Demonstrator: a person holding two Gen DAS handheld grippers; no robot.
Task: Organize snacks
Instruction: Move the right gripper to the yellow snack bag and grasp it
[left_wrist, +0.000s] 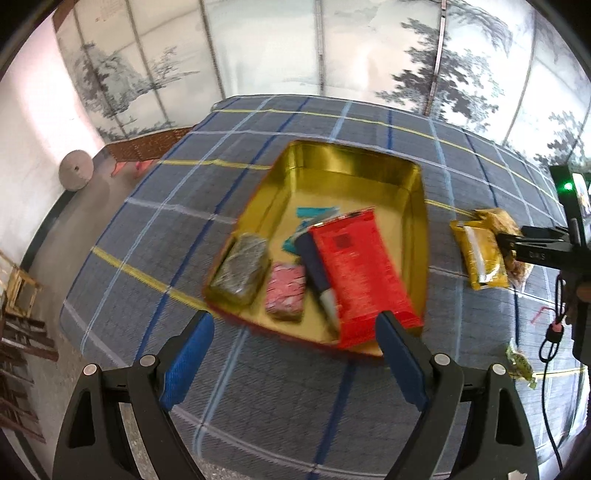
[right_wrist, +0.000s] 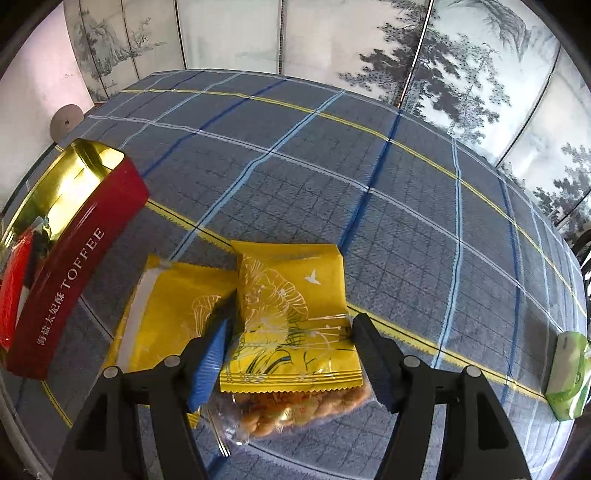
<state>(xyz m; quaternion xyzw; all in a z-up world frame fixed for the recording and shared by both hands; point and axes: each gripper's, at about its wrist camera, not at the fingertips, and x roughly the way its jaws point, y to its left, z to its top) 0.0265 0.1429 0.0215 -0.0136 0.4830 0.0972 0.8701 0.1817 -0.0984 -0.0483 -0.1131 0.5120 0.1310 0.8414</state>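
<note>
Careful: the right gripper (right_wrist: 288, 354), jaws open around the yellow cookie packet (right_wrist: 291, 314), might grab its overlapping neighbour (right_wrist: 173, 314) too; the left gripper (left_wrist: 295, 350) is wide and empty.

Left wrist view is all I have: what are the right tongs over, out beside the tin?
Observer: The right tongs stand open astride a yellow packet that lies flat.
Operator: Anything under that packet?
Observer: Yes, its near end rests on a clear bag of golden-brown twists.
Operator: Any other packets close by?
Observer: A second yellow packet lies beside the first, toward the tin, whose red outer wall reads TOFFEE.
</note>
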